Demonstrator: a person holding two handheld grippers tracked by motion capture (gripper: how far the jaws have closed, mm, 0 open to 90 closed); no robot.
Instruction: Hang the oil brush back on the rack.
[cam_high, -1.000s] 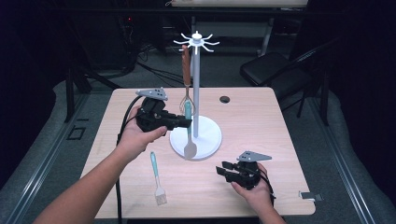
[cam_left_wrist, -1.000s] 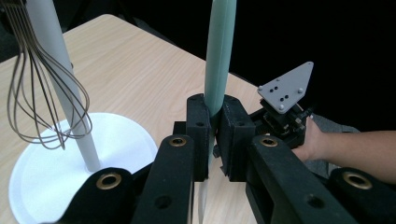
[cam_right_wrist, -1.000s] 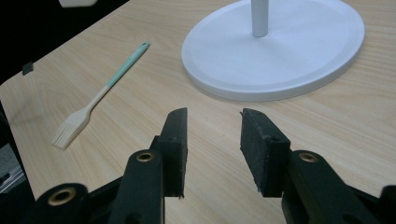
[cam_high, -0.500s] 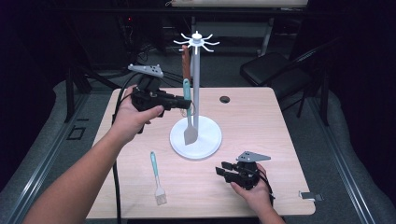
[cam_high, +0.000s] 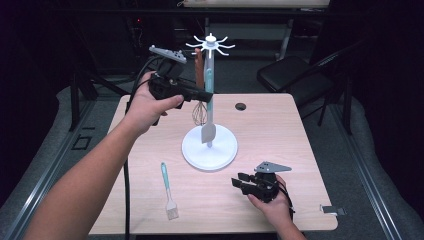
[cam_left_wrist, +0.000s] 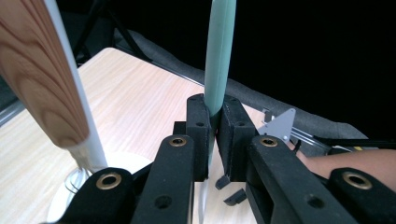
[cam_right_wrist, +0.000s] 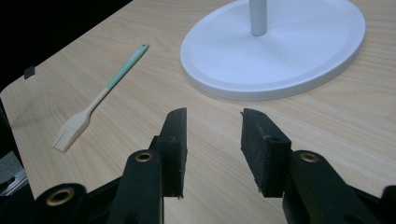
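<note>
The left gripper (cam_high: 202, 95) clamped its jaws on the spatula (cam_high: 208, 112) by the teal handle, hanging at ten o'clock above the stand (cam_high: 209, 150). It looked light, with a flexible blade. The right gripper (cam_high: 243, 182) rested open on the counter (cam_high: 280, 130).

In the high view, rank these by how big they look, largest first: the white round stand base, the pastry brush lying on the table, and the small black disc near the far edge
1. White stand base, clearly the largest.
2. Pastry brush: long but thin, shorter than the base is wide.
3. Black disc, by far the smallest; it lies farther from the camera, which shrinks it a little, but not enough to change the order.
</note>
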